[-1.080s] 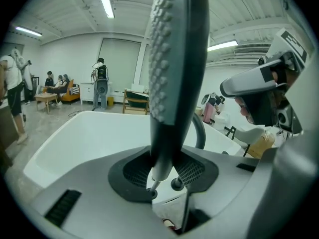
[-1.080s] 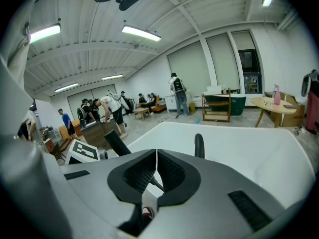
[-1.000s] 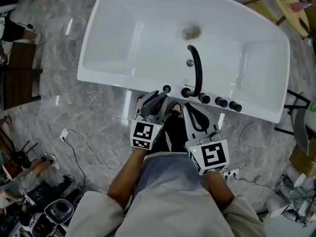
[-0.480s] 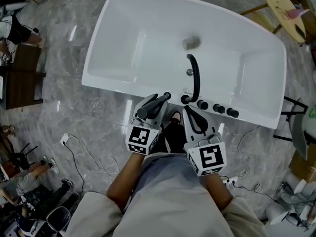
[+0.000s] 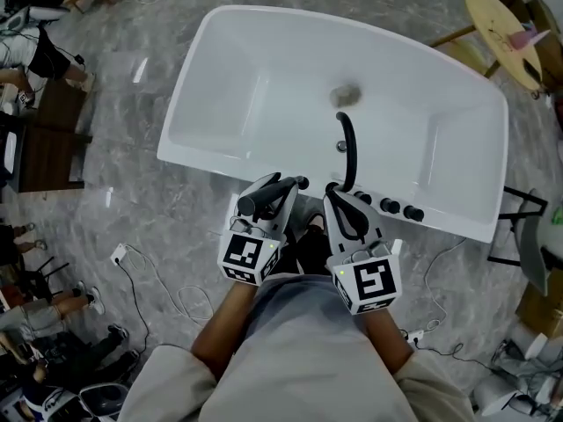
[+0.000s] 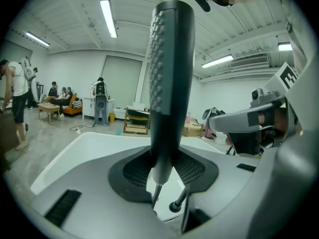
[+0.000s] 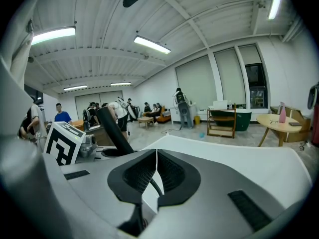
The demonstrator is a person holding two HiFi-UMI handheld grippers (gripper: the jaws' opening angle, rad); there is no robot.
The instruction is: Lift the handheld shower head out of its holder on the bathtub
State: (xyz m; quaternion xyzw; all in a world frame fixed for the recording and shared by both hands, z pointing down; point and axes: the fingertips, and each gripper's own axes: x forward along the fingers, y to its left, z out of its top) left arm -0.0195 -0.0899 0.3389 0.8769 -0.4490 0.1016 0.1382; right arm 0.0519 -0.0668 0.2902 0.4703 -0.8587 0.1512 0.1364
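Note:
A white bathtub [image 5: 220, 161] lies below me in the head view. My left gripper [image 5: 278, 188] is shut on the dark grey shower head [image 5: 261, 197], held just left of its black holder [image 5: 301, 183] on the near rim. In the left gripper view the shower head [image 6: 169, 68] stands upright between the pads, with its thin hose end running down beside the holder [image 6: 175, 206]. My right gripper [image 5: 338, 202] hovers beside it, near the spout's base. Its pads [image 7: 172, 171] meet with nothing between them. The right gripper view also shows the shower head [image 7: 113, 129] at its left.
A black curved spout [image 5: 348, 146] and a row of black knobs [image 5: 400, 209] stand on the tub's near rim, with the drain [image 5: 346, 95] further in. Cables [image 5: 167, 280] lie on the marble floor. A round wooden table [image 5: 501, 25] is far right and dark furniture [image 5: 35, 139] left.
Both grippers have risen, the left one more, and it carries the shower head up and away from the holder. The right gripper stays shut and empty.

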